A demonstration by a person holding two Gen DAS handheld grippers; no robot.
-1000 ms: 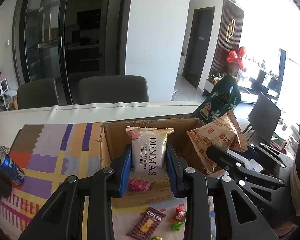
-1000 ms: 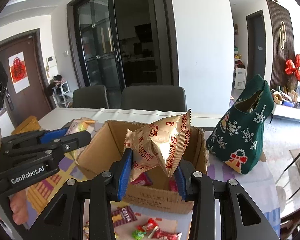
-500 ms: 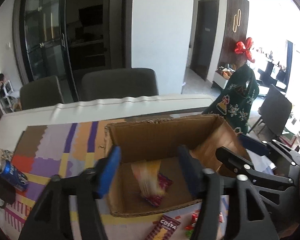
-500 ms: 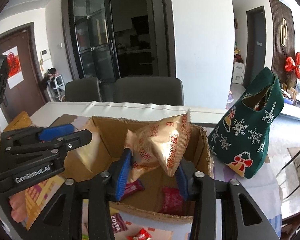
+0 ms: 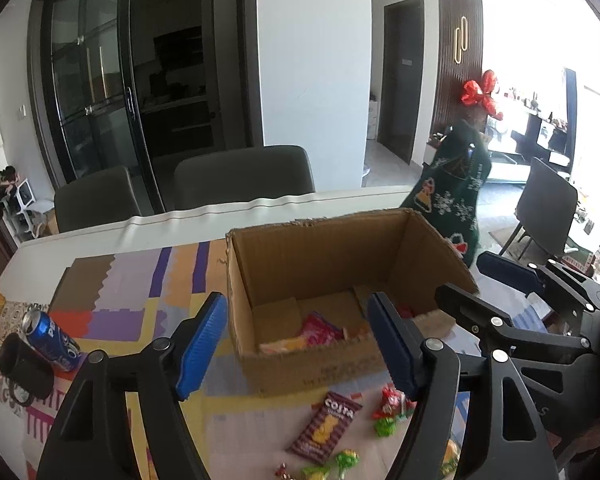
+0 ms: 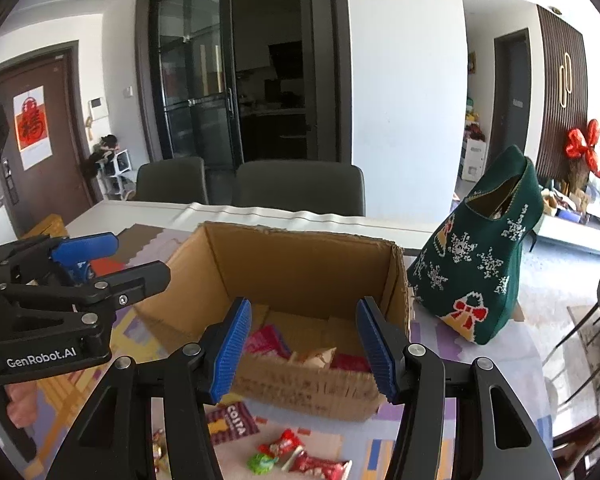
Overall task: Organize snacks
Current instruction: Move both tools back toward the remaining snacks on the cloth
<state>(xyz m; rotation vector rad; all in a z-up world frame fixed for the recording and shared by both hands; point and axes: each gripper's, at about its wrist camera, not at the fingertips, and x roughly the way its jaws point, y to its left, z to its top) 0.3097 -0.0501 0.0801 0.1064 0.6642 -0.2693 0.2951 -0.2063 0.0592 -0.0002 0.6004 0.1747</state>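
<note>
**A:** ok so going left to right with the cardboard box (image 5: 332, 280) as the anchor. Far left of the box there's a blue soda can (image 5: 52, 338) lying tilted against a black mug (image 5: 24, 368), both on the patterned mat (image 5: 112, 312) covering the tabletop (image 5: 100, 236). The left hand-held gripper (image 5: 298, 344) sits at the near-left side of the box, its blue pads spread wide. The jaws have just been opening, and nothing's between them, you just see the box wall through the gap.

**B:** and the snacks?

**A:** In the box, on its floor: a pink packet (image 5: 320, 328), a pale crinkly packet (image 6: 314, 356) and a red one (image 6: 350, 362). In front of the box, loose on the tabletop, a brown Costa biscuit pack (image 5: 326, 426) and a few small red and green wrapped candies (image 5: 390, 410).

**B:** right side?

**A:** The right hand-held gripper (image 6: 306, 346) is at the box's near edge, jaws apart too, they've just been opening and there's nothing gripped. Right of the box stands a green knitted Christmas bag (image 6: 484, 264), just beside the box's right wall. Can't tell if they touch. Behind the box, past the far edge of the tabletop, two grey chairs (image 6: 300, 188).
</note>
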